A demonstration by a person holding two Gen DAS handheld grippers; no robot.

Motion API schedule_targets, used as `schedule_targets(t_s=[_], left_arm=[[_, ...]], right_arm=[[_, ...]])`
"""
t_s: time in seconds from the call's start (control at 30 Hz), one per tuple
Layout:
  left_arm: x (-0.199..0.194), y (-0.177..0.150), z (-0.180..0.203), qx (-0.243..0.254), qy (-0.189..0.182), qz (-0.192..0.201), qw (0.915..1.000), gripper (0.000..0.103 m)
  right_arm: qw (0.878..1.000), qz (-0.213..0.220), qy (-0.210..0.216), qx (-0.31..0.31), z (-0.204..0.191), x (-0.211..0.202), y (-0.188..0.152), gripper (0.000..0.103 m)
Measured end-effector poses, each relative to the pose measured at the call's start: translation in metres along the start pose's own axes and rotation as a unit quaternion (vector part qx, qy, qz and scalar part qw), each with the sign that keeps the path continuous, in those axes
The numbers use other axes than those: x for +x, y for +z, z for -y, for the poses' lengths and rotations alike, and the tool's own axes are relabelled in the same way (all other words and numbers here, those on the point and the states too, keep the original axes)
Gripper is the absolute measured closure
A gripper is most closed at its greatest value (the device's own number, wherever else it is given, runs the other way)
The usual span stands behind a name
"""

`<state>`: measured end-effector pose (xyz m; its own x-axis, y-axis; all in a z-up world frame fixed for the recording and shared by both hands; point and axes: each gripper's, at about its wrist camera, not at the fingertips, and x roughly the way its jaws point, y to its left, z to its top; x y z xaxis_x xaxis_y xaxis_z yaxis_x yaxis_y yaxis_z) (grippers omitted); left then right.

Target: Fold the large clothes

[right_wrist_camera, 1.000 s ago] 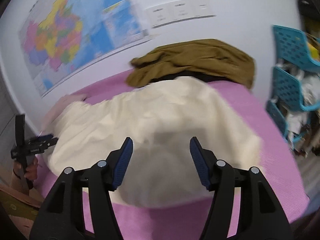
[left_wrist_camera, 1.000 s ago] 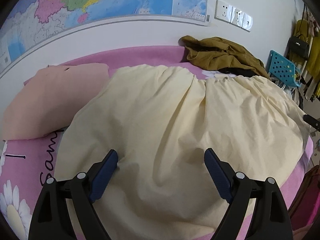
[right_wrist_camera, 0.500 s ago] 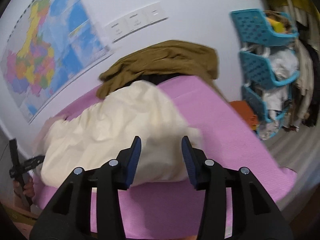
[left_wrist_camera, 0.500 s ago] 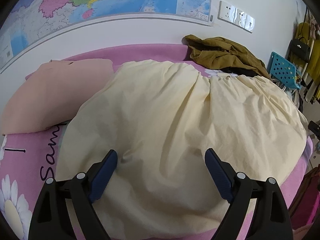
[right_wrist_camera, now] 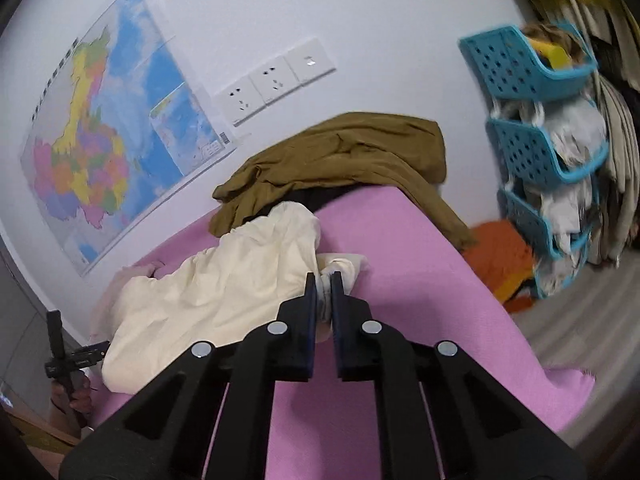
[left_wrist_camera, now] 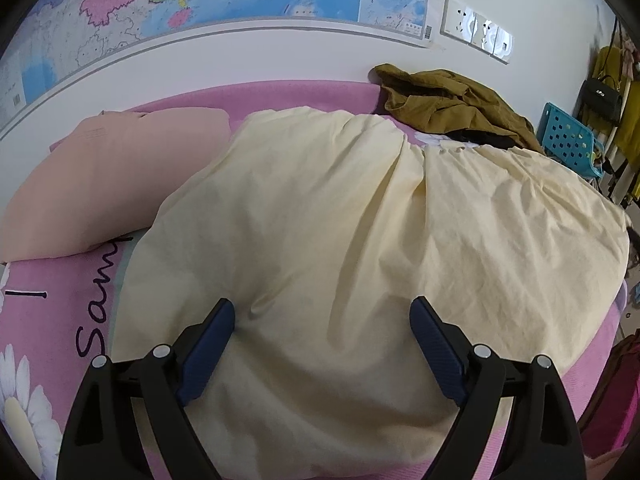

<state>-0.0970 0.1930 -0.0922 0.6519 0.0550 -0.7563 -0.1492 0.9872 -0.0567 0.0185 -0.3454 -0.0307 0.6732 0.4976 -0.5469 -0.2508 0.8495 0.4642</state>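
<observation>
A pale yellow garment (left_wrist_camera: pixel 360 248) lies spread across the pink bed (right_wrist_camera: pixel 400 248), beside a peach pillow (left_wrist_camera: pixel 104 184) and in front of an olive-brown garment (right_wrist_camera: pixel 352 152) heaped near the wall. The right gripper (right_wrist_camera: pixel 325 292) is clamped on a bunched edge of the yellow garment at its right end. The left gripper (left_wrist_camera: pixel 322 320) hangs over the cloth's near edge, its jaws spread wide and gripping nothing.

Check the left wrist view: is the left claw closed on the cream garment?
No, the left claw stands wide open over the cream garment, pinching none of it.
</observation>
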Motion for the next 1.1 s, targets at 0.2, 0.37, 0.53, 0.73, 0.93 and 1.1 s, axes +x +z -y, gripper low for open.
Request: schedule_targets(t_s=[0.2, 0.37, 0.53, 0.73, 0.93, 1.1], left_arm=[[-0.003, -0.002, -0.002, 0.002, 0.001, 0.003, 1.0000, 0.017], [-0.022, -0.002, -0.004, 0.012, 0.010, 0.023, 0.9996, 0.018], [-0.049, -0.005, -0.020, 0.007, 0.036, 0.046, 0.9983, 0.019], [-0.040, -0.019, -0.040, -0.008, 0.047, 0.015, 0.9987, 0.024], [-0.027, -0.026, -0.051, -0.036, 0.036, -0.010, 0.9986, 0.025], [-0.033, -0.025, -0.045, -0.028, 0.051, -0.004, 0.9983, 0.024]], right_arm=[[0.994, -0.077, -0.064, 0.031, 0.028, 0.015, -0.024, 0.069], [0.996, -0.024, -0.087, -0.023, -0.019, -0.013, -0.013, 0.065], [0.988, -0.043, 0.012, -0.148, -0.114, 0.006, -0.018, 0.059], [0.974, -0.125, 0.076, -0.173, -0.154, 0.069, -0.055, 0.060], [0.970, -0.150, 0.049, -0.187, -0.162, 0.084, -0.062, 0.059], [0.960, -0.116, 0.086, -0.240, -0.202, 0.062, -0.055, 0.049]])
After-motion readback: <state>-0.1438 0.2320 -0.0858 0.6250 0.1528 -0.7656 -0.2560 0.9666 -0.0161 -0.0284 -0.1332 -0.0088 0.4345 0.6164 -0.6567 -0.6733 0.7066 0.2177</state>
